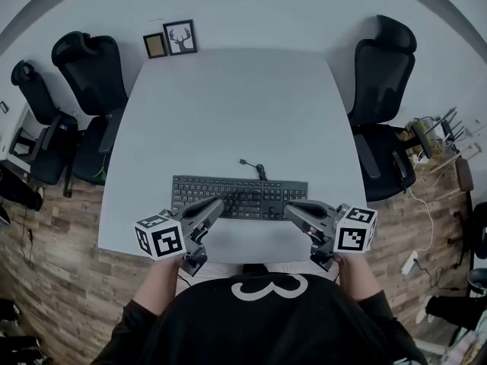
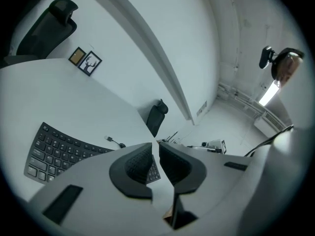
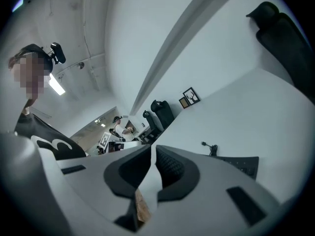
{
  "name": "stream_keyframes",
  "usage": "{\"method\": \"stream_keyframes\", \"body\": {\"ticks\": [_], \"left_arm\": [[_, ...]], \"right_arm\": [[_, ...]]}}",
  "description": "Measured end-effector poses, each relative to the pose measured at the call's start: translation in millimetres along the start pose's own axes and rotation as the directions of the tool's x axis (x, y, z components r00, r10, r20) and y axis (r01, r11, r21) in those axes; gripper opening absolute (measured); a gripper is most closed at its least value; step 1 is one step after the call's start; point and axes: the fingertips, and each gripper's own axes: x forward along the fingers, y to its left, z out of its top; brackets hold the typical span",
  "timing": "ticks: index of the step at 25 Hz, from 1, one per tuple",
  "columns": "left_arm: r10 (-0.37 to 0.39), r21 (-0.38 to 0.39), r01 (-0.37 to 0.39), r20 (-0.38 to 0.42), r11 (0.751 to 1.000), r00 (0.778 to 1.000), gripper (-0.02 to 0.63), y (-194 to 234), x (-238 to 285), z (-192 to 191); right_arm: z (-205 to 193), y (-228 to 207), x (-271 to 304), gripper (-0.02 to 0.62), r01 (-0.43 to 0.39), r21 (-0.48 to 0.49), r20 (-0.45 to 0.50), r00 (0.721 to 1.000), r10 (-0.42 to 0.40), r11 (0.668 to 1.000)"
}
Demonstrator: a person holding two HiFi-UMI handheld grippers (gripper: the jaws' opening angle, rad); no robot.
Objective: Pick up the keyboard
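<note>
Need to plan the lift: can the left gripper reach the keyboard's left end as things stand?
Probably yes. The left gripper hangs at the front edge of the keyboard, and nothing lies on the table between them. Its jaws are almost together, so they need opening first.

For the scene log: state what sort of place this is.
Probably an office meeting room: a large white table with a keyboard on it, black office chairs beside it, and two framed pictures against the wall.
</note>
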Motion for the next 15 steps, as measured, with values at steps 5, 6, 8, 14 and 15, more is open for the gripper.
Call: {"method": "stream_keyframes", "body": {"ticks": [5, 6, 8, 14, 15], "left_arm": [[0.104, -0.055, -0.105, -0.029, 0.993, 0.994, 0.134, 54, -5, -9], [0.126, -0.063, -0.127, -0.031, 0.990, 0.992, 0.153, 64, -6, -10], [0.161, -0.072, -0.163, -0.037, 0.984, 0.986, 0.183, 81, -10, -10], [0.262, -0.061, -0.264, -0.043, 0.963, 0.964, 0.246, 126, -21, -7], [0.275, -0.050, -0.277, -0.045, 0.960, 0.960, 0.252, 132, -23, -7]], "right_arm": [[-11, -42, -1, 0.079, 0.065, 0.055, -0.032, 0.997, -0.063, 0.996], [-13, -49, -2, 0.098, 0.077, 0.062, -0.039, 0.996, -0.075, 0.995], [-16, -62, -2, 0.137, 0.103, 0.074, -0.052, 0.994, -0.099, 0.992], [-24, -108, -18, 0.186, 0.213, 0.122, -0.064, 0.976, -0.207, 0.969], [-26, -117, -22, 0.194, 0.242, 0.130, -0.064, 0.970, -0.235, 0.962]]}}
